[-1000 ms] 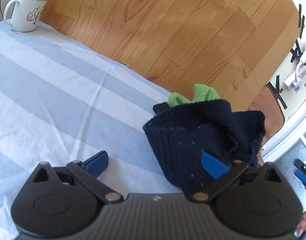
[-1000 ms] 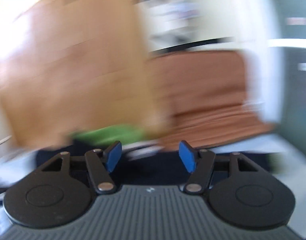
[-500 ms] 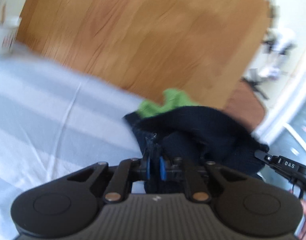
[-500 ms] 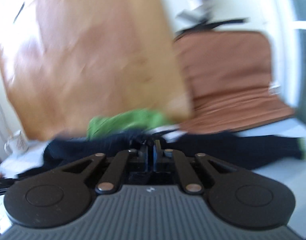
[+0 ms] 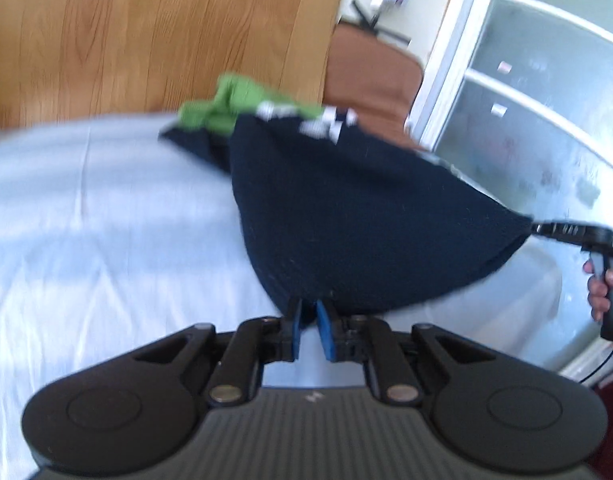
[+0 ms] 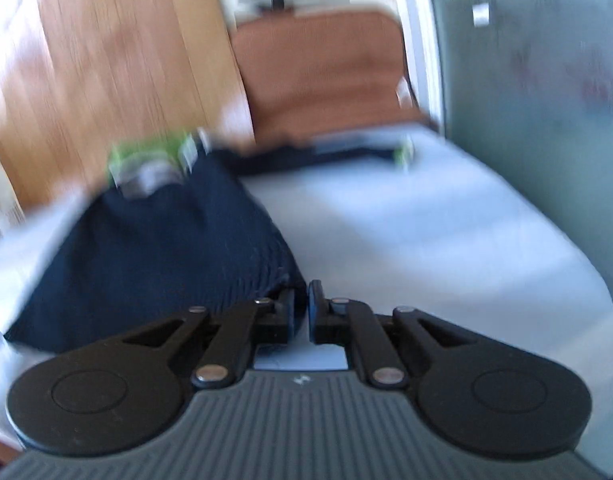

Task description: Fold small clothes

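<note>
Left gripper point(image 5: 308, 320) clamped on the near hem of a navy knit sweater point(image 5: 358, 216); right gripper point(image 6: 302, 308) pinched shut on its other corner. Stretched between both above the pale blue striped bedsheet point(image 5: 106, 216), green trim point(image 5: 234, 100) at the far edge, toward the wooden floor point(image 5: 146, 32).

Wooden floor point(image 5: 146, 32), brown chair point(image 6: 322, 72), striped sheet point(image 5: 86, 220).
</note>
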